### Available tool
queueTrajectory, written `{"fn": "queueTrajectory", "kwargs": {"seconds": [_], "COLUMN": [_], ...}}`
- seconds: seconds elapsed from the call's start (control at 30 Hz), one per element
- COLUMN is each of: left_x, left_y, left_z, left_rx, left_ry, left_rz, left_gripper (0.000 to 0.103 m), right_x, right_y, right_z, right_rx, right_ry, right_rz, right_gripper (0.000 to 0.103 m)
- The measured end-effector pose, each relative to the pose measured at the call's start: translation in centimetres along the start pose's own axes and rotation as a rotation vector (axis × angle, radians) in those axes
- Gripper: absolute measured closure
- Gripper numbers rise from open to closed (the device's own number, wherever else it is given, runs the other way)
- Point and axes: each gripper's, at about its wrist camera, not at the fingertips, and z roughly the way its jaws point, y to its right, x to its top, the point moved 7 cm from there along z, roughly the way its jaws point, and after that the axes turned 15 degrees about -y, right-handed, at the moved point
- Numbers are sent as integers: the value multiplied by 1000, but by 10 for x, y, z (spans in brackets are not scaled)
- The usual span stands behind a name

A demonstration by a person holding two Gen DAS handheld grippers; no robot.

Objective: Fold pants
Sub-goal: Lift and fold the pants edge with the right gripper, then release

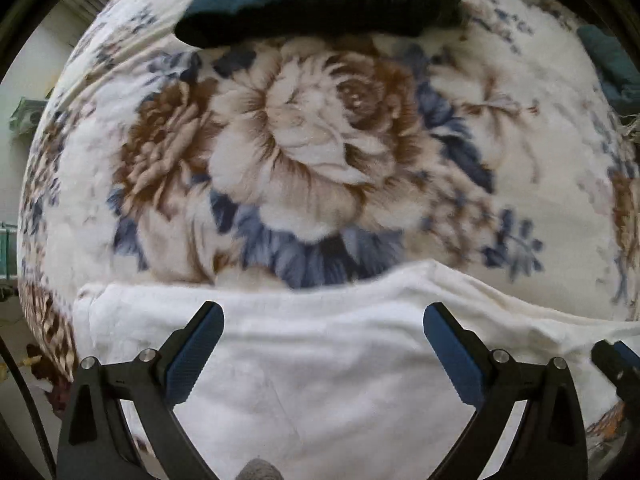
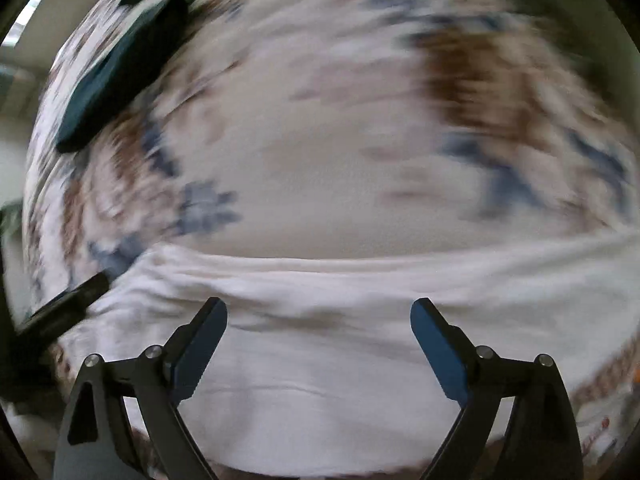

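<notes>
White pants (image 1: 320, 340) lie flat on a floral blanket (image 1: 312, 140), filling the near part of the left wrist view. They also show in the right wrist view (image 2: 340, 320), which is blurred. My left gripper (image 1: 323, 312) is open and empty just above the white cloth. My right gripper (image 2: 319, 308) is open and empty above the same cloth. The right gripper's finger shows at the right edge of the left wrist view (image 1: 616, 364). The left gripper shows at the left of the right wrist view (image 2: 68, 308).
A folded dark teal garment (image 1: 320, 0) lies at the far side of the blanket, also in the right wrist view (image 2: 120, 68). Another teal cloth (image 1: 612, 64) lies at the far right. The bed's left edge drops to the floor (image 1: 24, 360).
</notes>
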Motion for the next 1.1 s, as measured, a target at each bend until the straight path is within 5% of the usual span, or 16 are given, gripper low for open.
{"fn": "queueTrajectory", "kwargs": {"seconds": [0.23,0.37,0.53,0.67,1.1], "left_x": [-72,-115,-145,-154,-149], "left_y": [104,206,299,344,356], "left_z": [-21,-12,16,59,92], "left_rx": [-107,-130,-134,-75,-43], "left_ry": [-45,-76,-135,-206,-236], "left_rz": [99,222,339,376,315], "left_gripper": [0,0,0,0,0], "right_x": [-79,-124,-146,-139,-89], "right_y": [220,328,411,434,404], "right_z": [-41,-42,-16,17,29], "right_rx": [99,263,480,637,789], "right_ry": [115,189,282,277,343], "right_rz": [405,606,737,737,573], "right_gripper": [8,8,10,14,21]}}
